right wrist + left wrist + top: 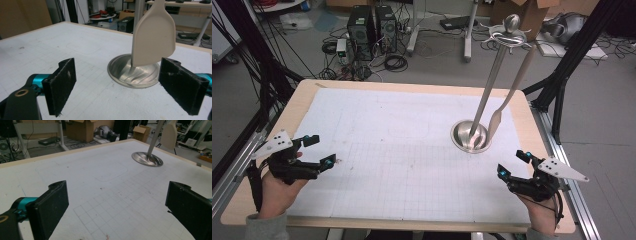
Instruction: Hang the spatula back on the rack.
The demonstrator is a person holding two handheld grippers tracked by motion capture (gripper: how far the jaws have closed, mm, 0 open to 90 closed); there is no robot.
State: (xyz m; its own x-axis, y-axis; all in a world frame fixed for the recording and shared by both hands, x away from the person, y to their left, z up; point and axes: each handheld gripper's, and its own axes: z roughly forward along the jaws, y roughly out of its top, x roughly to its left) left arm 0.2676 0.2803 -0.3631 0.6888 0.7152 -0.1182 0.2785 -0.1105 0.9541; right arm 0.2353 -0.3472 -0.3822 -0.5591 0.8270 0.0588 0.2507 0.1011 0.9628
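Left gripper [323,150] sat near the tabletop's [362,125] left edge, jaws wide apart, empty, aimed across the mat; likely parked, nothing within reach. Spatula [512,95] hung from a hook on the metal stand [470,136] toward the right edge, blade just above the base. Right gripper [513,163] near the front right corner, jaws spread, empty, pointed at the spatula [153,40]; looked lined up for a grab.

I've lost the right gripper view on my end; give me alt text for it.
A beige spatula hangs blade down from a metal stand, just above the stand's round ribbed base, straight ahead of the right tongs. The two black jaws stand wide apart with nothing between them. The white gridded mat covers the table around the base.
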